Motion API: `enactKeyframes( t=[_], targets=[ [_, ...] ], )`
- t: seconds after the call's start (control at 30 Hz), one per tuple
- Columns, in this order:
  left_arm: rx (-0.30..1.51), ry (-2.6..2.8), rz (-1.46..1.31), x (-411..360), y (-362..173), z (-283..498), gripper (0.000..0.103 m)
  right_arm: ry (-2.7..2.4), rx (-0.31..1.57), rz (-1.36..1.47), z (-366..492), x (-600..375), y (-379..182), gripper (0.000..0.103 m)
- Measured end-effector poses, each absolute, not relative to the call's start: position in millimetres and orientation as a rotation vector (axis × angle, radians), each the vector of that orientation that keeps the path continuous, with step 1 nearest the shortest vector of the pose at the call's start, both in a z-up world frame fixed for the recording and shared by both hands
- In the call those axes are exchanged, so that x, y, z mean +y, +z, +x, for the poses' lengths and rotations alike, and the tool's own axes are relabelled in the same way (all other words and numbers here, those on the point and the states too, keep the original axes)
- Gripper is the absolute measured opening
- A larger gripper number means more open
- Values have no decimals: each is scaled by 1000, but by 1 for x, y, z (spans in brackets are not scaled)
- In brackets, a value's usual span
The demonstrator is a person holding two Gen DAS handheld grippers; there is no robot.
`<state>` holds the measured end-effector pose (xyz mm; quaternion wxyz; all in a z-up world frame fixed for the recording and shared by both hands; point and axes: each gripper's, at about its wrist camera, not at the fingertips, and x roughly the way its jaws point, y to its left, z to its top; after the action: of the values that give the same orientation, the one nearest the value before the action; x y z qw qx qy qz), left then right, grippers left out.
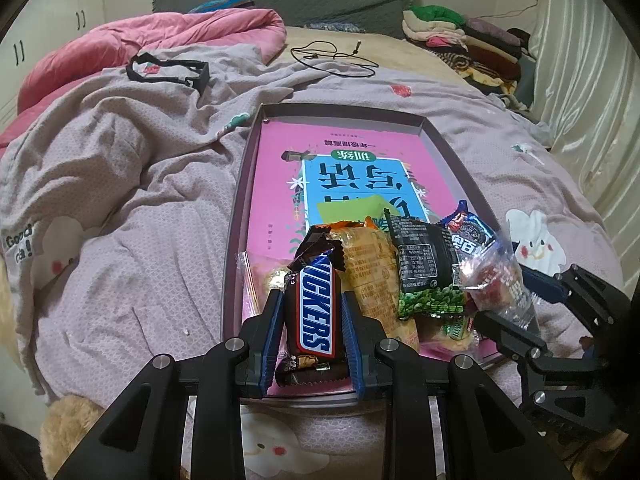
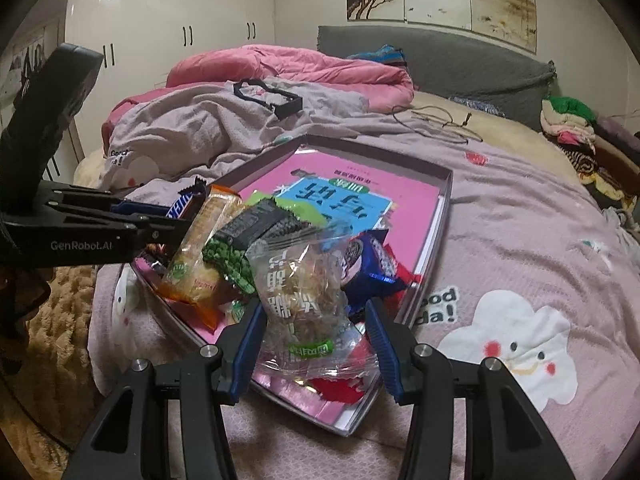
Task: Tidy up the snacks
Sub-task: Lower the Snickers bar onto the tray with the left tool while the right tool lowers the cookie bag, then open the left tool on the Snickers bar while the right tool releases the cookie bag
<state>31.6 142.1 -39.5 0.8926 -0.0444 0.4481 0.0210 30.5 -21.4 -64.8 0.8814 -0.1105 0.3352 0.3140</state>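
bed (image 1: 120,200) fills frame | tray (image 1: 236,216) centre, snack pile at its near end | left gripper (image 1: 312,320) jaws clamped on Snickers bar (image 1: 316,308), lower centre | right gripper (image 2: 316,316) jaws wide around clear snack bag (image 2: 300,288), lower centre

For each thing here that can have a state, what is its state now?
Left gripper: jaws shut on the Snickers bar.
Right gripper: jaws open around the clear snack bag.
Shallow box: open, no lid on it, snacks piled at its near end.
Green pea packet: sealed.
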Motion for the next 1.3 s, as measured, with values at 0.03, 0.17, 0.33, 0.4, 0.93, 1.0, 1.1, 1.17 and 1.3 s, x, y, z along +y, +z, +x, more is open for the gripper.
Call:
enactKeyframes(
  t=[0.03,0.17,0.33,0.4,0.93,1.0,1.1,1.17,1.3],
  targets=[
    [930,44,-92,142,-40,32,29,656,700,-227,30,-22,-65,51],
    [930,44,-92,142,-40,32,29,665,702,-215,29,-23,-66,51],
    [930,43,-93,142,-40,32,29,677,701,-211,25,-25,-67,52],
    [930,43,-93,142,-40,32,29,677,702,-210,24,-26,-67,52],
    [930,43,-98,142,-40,32,29,679,722,-172,24,-36,-64,53],
    [929,42,-98,142,-40,32,29,674,731,-172,25,-36,-64,53],
    [930,43,-99,142,-40,32,29,666,733,-175,25,-37,-64,56],
    [930,43,-99,142,-40,32,29,664,732,-179,24,-38,-63,56],
    [930,43,-100,142,-40,32,29,662,724,-189,20,-42,-60,56]
  ],
)
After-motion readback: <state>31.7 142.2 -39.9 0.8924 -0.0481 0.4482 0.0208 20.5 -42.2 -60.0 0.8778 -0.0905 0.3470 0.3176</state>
